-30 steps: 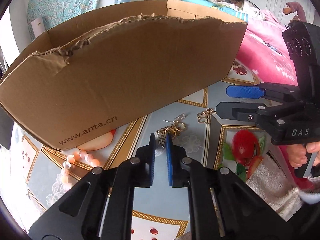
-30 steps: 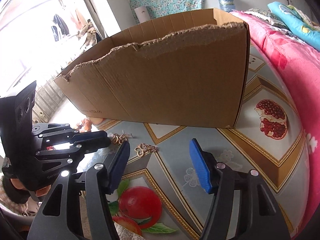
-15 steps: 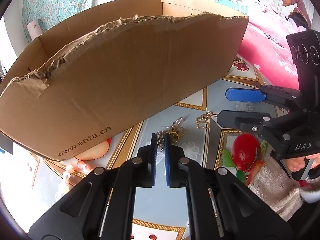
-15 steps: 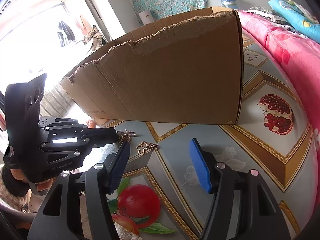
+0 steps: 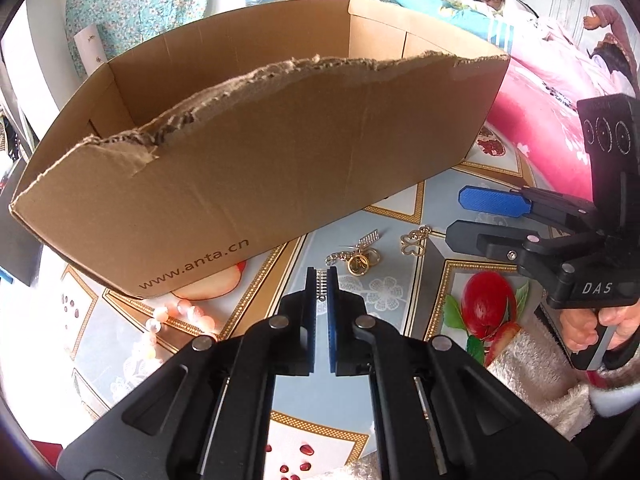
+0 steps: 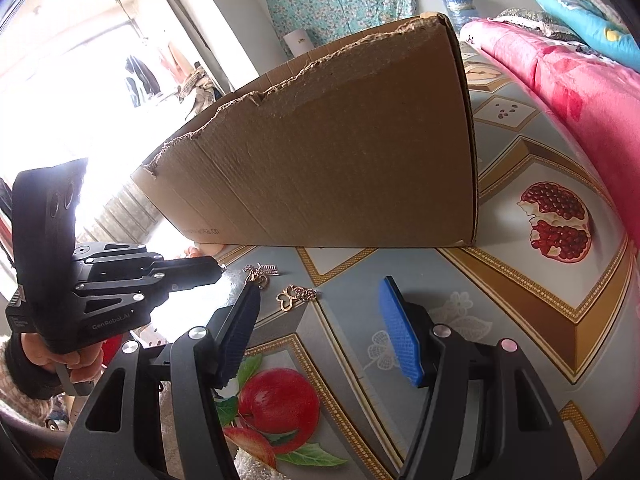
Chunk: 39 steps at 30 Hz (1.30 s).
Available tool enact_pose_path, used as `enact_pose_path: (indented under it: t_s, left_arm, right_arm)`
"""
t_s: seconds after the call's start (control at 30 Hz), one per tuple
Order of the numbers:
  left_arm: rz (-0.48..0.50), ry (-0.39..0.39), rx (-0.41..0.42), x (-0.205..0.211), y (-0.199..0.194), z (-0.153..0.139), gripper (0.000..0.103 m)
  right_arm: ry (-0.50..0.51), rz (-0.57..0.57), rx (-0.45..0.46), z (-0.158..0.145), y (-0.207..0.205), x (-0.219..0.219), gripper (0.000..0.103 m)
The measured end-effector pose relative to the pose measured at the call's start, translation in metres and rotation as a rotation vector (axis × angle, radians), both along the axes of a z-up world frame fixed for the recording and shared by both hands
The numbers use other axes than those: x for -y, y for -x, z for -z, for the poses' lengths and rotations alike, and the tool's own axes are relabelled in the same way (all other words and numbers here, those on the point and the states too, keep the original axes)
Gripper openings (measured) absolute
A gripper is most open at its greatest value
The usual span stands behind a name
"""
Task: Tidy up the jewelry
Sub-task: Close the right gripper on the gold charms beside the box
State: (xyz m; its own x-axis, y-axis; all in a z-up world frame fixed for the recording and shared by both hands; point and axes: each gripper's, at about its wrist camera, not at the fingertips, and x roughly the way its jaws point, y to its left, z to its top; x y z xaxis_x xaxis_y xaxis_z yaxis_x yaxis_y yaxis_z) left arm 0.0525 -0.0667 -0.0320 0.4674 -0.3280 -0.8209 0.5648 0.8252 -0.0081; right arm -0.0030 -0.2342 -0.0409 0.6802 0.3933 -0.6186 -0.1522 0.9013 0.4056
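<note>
Silver rhinestone strip (image 5: pixel 321 283) clamped between left gripper (image 5: pixel 321 280) fingers lower centre, right gripper (image 6: pixel 318 312) fingers apart over gold heart pendant (image 6: pixel 294 295), cardboard box (image 5: pixel 256 168) behind on tabletop (image 6: pixel 520 280)

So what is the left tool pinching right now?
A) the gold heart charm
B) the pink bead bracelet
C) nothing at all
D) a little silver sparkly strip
D: the left tool is shut on a little silver sparkly strip, while the pink bead bracelet and gold heart charm lie on the tablecloth.
</note>
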Motion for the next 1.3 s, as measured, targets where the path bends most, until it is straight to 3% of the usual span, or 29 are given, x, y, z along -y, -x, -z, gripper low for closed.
enact_pose_path:
  t_s: [0.3,0.47,0.7,0.87,1.13,1.3]
  left_arm:
    - [-0.035,0.012,-0.001,-0.008,0.007,-0.004,0.004]
    - [-0.016,0.052,0.013,-0.023,0.012,-0.007,0.004]
    - [0.002,0.132,0.021,-0.033,0.011,-0.001,0.004]
    - [0.011,0.183,0.032,-0.041,0.014,0.003,0.004]
    - [0.04,0.218,0.064,-0.042,0.024,0.006,0.004]
    - [0.033,0.226,0.059,-0.044,0.027,0.008,0.004]
  right_arm:
    - [-0.007,-0.005,0.012,0.001,0.002,0.001,0.06]
    - [0.036,0.009,-0.002,-0.002,0.001,-0.008,0.06]
    - [0.091,-0.008,0.009,-0.017,0.008,-0.02,0.046]
    - [0.193,-0.066,0.003,-0.023,0.007,-0.041,0.037]
    - [0.303,-0.122,-0.033,-0.027,-0.007,-0.063,0.03]
    - [0.299,-0.151,-0.035,-0.031,-0.017,-0.074,0.03]
